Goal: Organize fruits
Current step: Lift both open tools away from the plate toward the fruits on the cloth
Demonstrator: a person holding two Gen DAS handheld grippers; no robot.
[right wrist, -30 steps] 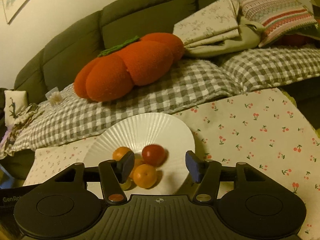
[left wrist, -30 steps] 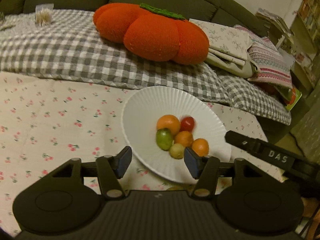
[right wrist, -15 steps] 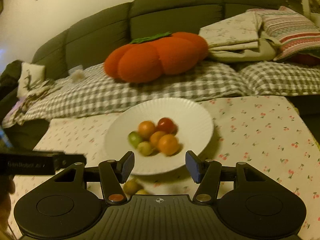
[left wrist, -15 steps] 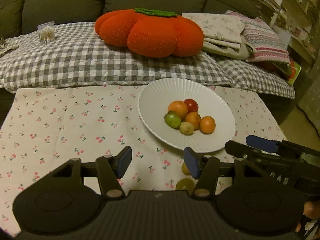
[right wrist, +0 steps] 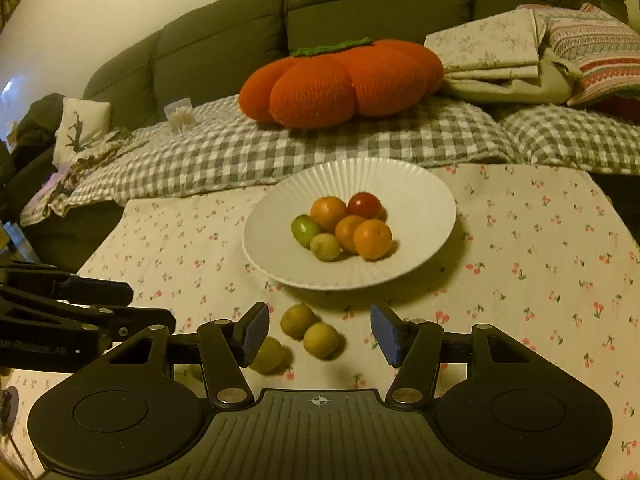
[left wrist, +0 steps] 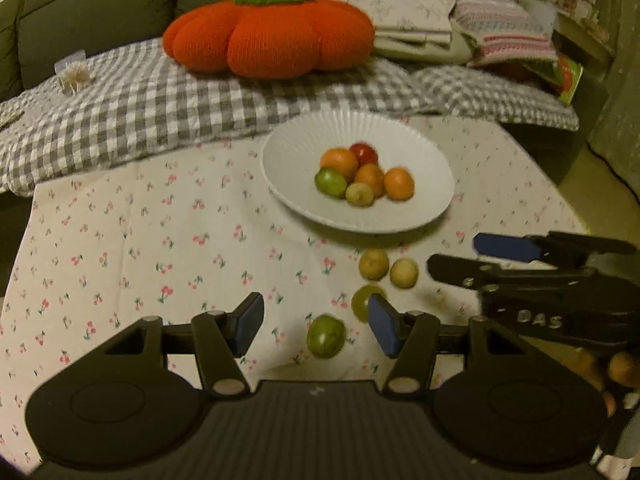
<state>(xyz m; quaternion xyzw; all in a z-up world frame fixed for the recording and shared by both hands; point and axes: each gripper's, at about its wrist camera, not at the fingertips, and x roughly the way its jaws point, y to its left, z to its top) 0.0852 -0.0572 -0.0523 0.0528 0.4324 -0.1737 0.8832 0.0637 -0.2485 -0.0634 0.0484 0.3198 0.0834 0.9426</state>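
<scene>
Faintly legible: "DAS" lettering on right gripper (left wrist: 460,256); other writing blurred.

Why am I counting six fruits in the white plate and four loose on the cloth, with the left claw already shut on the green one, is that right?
Not quite. The left claw is open and holds nothing; the left wrist view shows the green fruit lying on the cloth between its fingers, untouched. Six fruits in the white plate and four loose is correct.

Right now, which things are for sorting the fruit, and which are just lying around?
For the job: plate; fruit on it; loose fruit on the tablecloth; both grippers.

Just lying about: pumpkin cushion; checked blanket; folded linen; sofa.
</scene>
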